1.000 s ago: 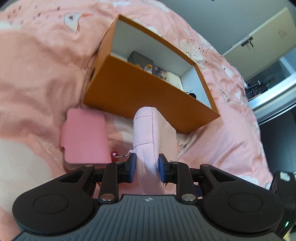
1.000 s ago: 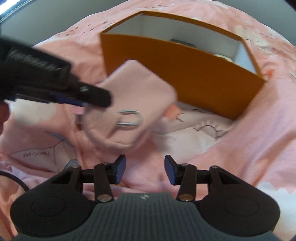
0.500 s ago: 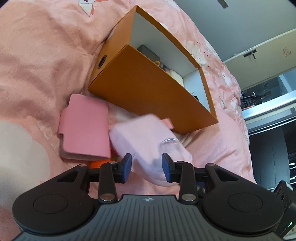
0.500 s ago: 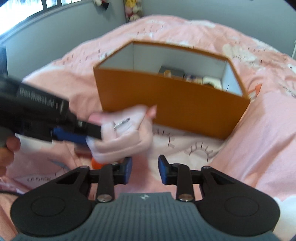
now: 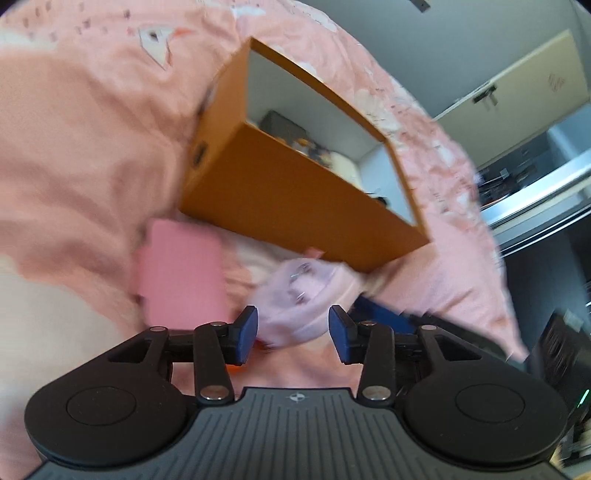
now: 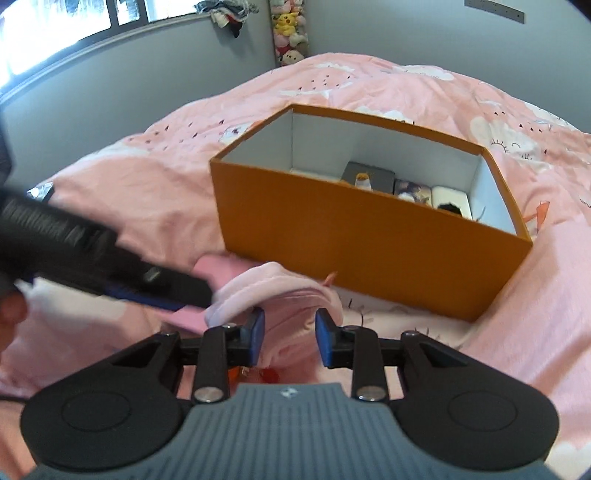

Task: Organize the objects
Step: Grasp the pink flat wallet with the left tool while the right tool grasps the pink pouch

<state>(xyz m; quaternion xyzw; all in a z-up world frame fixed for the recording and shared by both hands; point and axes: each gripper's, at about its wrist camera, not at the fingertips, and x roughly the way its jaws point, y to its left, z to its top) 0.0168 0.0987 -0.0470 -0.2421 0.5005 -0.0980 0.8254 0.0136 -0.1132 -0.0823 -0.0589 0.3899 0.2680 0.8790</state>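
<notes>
A pale pink fabric pouch [image 5: 299, 306] with a metal ring lies on the pink bedspread in front of an orange box [image 5: 295, 195]. My left gripper [image 5: 293, 334] is open just behind the pouch, which it does not hold. In the right wrist view the pouch [image 6: 280, 306] sits between the pads of my right gripper [image 6: 290, 338], whose jaws stand partly closed around it; contact is unclear. The orange box [image 6: 369, 236] holds several small items. The left gripper's body [image 6: 92, 254] reaches in from the left.
A darker pink flat case [image 5: 181, 273] lies left of the pouch on the bedspread [image 6: 147, 192]. Something small and orange-red [image 6: 255, 374] shows under the right gripper. A grey wall, a window and plush toys [image 6: 288, 33] are behind the bed.
My left gripper let go of the pouch and opened. The pouch dropped to the bed by the box. My right gripper moved in and narrowed around it.
</notes>
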